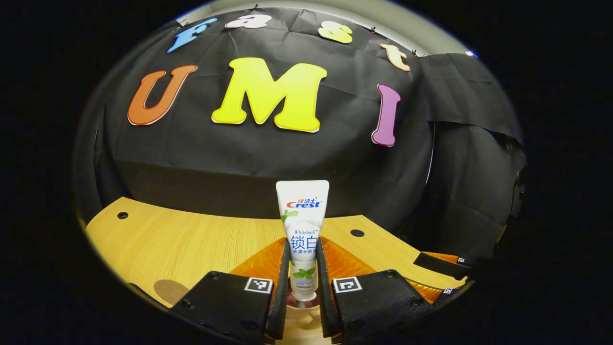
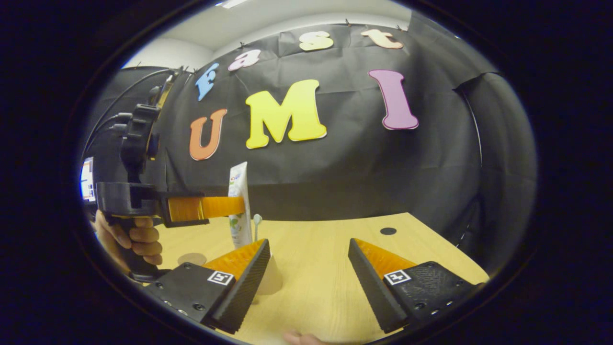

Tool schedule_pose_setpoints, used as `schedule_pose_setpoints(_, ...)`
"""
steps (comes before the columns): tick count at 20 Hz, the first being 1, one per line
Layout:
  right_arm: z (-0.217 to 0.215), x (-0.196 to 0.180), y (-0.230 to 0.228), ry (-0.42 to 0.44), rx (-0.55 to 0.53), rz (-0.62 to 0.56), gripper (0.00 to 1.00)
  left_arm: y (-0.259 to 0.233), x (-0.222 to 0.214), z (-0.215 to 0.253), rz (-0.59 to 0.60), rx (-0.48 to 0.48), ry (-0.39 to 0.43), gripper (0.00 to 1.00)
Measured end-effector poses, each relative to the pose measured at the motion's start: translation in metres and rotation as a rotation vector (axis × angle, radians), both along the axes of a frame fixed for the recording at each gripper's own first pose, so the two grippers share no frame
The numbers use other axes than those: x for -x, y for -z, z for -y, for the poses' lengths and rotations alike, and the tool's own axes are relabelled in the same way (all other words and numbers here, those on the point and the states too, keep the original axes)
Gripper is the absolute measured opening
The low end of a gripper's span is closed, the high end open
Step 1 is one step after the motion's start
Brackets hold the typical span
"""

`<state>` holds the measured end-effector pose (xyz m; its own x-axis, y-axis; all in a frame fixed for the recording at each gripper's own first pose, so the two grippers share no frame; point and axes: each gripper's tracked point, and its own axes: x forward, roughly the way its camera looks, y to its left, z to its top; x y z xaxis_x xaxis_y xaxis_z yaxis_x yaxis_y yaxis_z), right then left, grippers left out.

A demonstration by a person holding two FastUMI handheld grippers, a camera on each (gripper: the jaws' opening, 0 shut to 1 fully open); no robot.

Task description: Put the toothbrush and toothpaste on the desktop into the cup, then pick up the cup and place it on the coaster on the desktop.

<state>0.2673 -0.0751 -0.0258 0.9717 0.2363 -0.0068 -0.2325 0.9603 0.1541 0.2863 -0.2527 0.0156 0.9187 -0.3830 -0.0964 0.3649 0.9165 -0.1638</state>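
Note:
My left gripper (image 1: 303, 242) is shut on a white toothpaste tube (image 1: 302, 215), which stands upright with its cap down. Just under the cap lies the rim of a pale cup (image 1: 300, 314). In the right gripper view the same tube (image 2: 238, 184) hangs in the left gripper (image 2: 239, 206) above the beige cup (image 2: 272, 280). A white toothbrush (image 2: 257, 223) sticks up out of that cup. My right gripper (image 2: 309, 245) is open just right of the cup, holding nothing. A round brown coaster (image 2: 191, 258) lies on the desktop to the left of the cup.
The wooden desktop (image 2: 325, 268) has small dark holes (image 2: 388, 231). A hand (image 2: 136, 239) holds the left gripper's handle. The coaster (image 1: 170, 290) lies at the lower left of the left gripper view. The black cloth wall closes off the back.

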Motion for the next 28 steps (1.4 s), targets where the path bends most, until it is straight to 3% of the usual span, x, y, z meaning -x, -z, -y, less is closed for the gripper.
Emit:
schedule_pose_setpoints(1,-0.004,0.002,-0.001,-0.015,-0.015,-0.005,0.94,0.004,-0.003,-0.001,-0.01,-0.001,-0.008,0.33)
schedule_pose_setpoints(6,-0.01,0.009,0.0,-0.006,-0.003,-0.014,0.97,0.007,0.0,-0.002,-0.034,0.019,0.011,0.4)
schedule_pose_setpoints(9,-0.015,0.016,0.0,-0.011,-0.024,-0.031,0.94,-0.001,0.007,-0.001,-0.016,0.023,0.021,0.37)
schedule_pose_setpoints(10,-0.016,0.017,0.002,-0.009,-0.019,-0.035,0.97,-0.002,0.01,0.0,-0.014,0.023,0.029,0.37)
schedule_pose_setpoints(13,-0.02,0.024,0.0,-0.005,-0.011,-0.045,0.97,-0.005,0.023,-0.004,-0.016,0.02,0.032,0.48)
schedule_pose_setpoints(14,-0.022,0.026,-0.001,-0.003,-0.008,-0.047,0.94,-0.006,0.026,-0.01,-0.017,0.024,0.017,0.48)
schedule_pose_setpoints(16,-0.027,0.029,-0.003,0.0,0.005,-0.05,0.97,-0.007,0.038,-0.019,-0.027,0.047,0.012,0.51)
schedule_pose_setpoints(18,-0.038,0.032,-0.002,-0.009,0.023,-0.063,0.94,-0.01,0.049,-0.031,-0.016,0.052,-0.002,0.59)
schedule_pose_setpoints(21,-0.054,0.035,-0.001,-0.018,0.026,-0.087,0.97,-0.015,0.067,-0.054,0.019,0.048,-0.029,0.73)
schedule_pose_setpoints(25,-0.07,0.034,0.009,-0.008,0.005,-0.151,0.97,-0.01,0.089,-0.087,0.047,-0.019,-0.08,0.82)
schedule_pose_setpoints(28,-0.073,0.024,0.02,0.026,0.05,-0.198,0.97,-0.004,0.107,-0.112,0.072,-0.079,-0.108,0.87)
